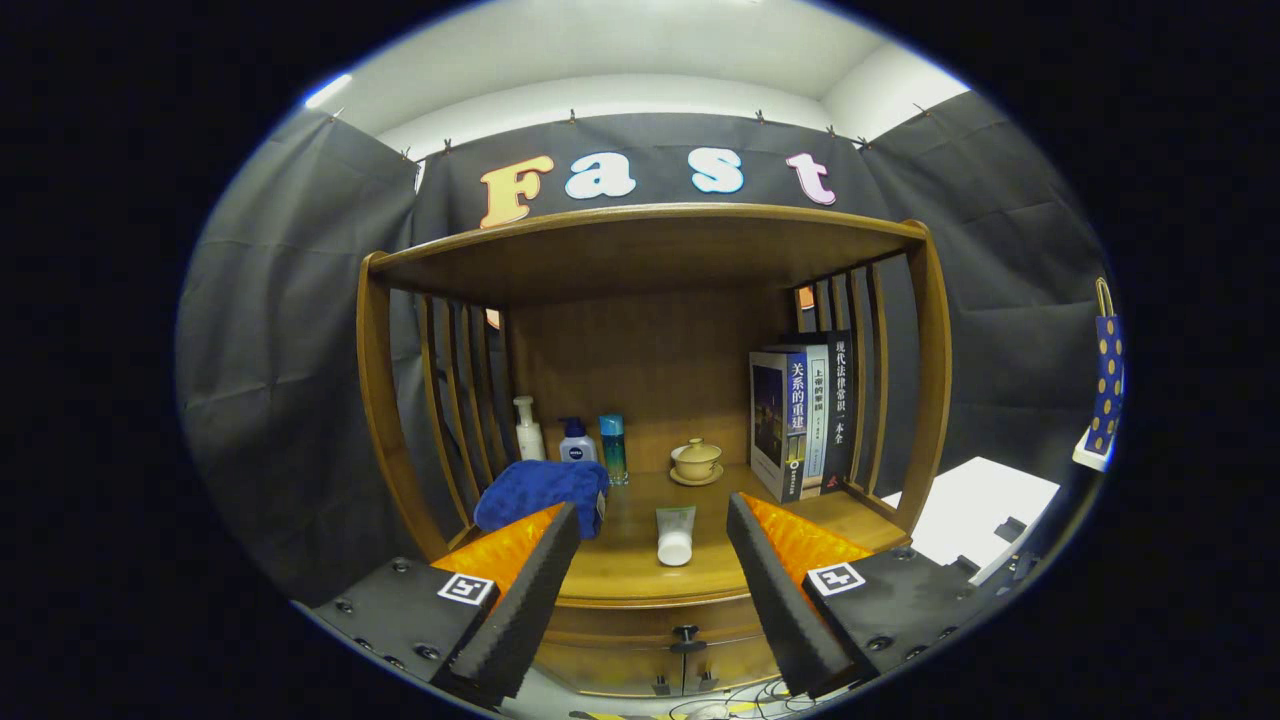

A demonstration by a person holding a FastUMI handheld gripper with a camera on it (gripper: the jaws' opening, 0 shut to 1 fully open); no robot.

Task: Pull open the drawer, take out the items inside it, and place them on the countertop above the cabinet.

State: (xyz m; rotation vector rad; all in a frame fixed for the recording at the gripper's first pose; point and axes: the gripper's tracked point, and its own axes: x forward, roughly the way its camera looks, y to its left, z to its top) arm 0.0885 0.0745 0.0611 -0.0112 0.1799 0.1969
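With the claw wide and empty, the drawer looks closed at 6 o'clock below the desk; its small knob could slip from the fingers.

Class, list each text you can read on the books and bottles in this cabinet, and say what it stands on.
"关系的重建": spine of the blue book.
"现代法律常识一本全": spine of the black book.
White spine between them: too blurred to read.
Blue-capped bottle: print too small to read.
The hand-held gripper is open and carries no words; the white tube lies between its fingers.
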